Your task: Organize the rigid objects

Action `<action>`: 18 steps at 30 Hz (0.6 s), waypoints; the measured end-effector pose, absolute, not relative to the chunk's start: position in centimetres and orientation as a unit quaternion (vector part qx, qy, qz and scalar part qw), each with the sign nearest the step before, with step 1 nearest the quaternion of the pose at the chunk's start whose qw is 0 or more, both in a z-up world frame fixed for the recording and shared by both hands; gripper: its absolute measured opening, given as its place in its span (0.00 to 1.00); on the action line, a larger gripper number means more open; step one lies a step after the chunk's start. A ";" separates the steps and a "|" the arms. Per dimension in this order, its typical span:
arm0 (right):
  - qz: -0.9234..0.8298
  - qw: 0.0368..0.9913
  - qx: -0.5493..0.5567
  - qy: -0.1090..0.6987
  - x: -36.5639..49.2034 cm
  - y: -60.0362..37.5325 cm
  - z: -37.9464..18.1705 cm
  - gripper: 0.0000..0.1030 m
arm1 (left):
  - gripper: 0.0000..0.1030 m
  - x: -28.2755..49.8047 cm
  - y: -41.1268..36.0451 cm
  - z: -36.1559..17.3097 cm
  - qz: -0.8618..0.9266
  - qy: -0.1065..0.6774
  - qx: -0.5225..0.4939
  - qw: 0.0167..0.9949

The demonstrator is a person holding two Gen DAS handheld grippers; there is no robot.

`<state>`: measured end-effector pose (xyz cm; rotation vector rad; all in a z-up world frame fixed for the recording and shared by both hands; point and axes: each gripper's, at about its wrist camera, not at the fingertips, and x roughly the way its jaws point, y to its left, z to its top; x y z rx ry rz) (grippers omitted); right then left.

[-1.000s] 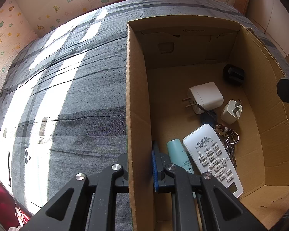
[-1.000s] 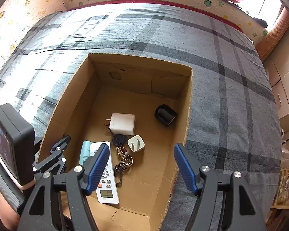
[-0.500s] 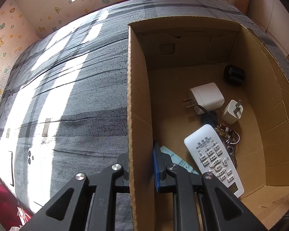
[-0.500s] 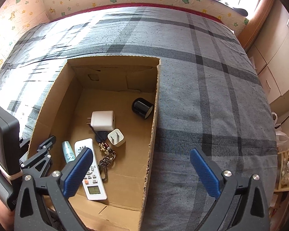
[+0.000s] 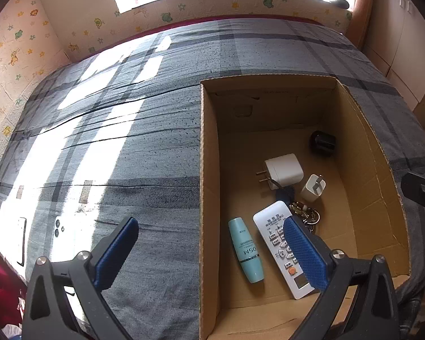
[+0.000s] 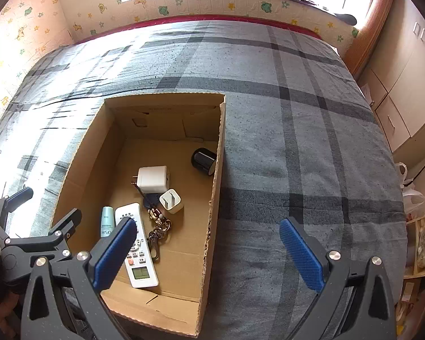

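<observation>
An open cardboard box (image 5: 209,170) (image 6: 212,198) sits on the grey plaid bed. Inside lie a teal tube (image 5: 245,250) (image 6: 107,222), a white remote (image 5: 280,243) (image 6: 137,255), a large white charger (image 5: 283,170) (image 6: 153,178), a small white plug (image 5: 313,188) (image 6: 171,200), a key bunch (image 5: 304,212) (image 6: 157,232) and a black cylinder (image 5: 321,143) (image 6: 203,161). My left gripper (image 5: 209,250) is open and empty, straddling the box's left wall. My right gripper (image 6: 208,252) is open and empty above the box's right wall.
Two phones (image 5: 61,232) lie on the sunlit bedcover left of the box. A padded wall with cartoon prints (image 6: 184,5) borders the bed's far side. Cabinets (image 6: 405,90) stand on the right. The left gripper shows in the right wrist view (image 6: 42,238).
My left gripper let go of the box's left wall, opened wide and pulled back and up. My right gripper also rose and shifted right. The teal tube now lies in full view.
</observation>
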<state>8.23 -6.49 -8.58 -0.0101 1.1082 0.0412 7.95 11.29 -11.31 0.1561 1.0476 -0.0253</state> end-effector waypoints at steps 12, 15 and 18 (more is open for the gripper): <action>0.022 0.872 -0.004 0.488 4.8 -7.1 -3.6 1.00 | 1.00 3.5 8.8 -5.5 -0.037 0.450 0.087 0.888; 0.023 0.878 -0.004 0.478 3.8 -7.2 -2.7 1.00 | 1.00 2.4 8.3 -4.5 -0.028 0.439 0.091 0.893; 0.023 0.884 -0.004 0.468 2.7 -7.4 -1.7 1.00 | 1.00 1.5 8.2 -3.5 -0.023 0.433 0.091 0.896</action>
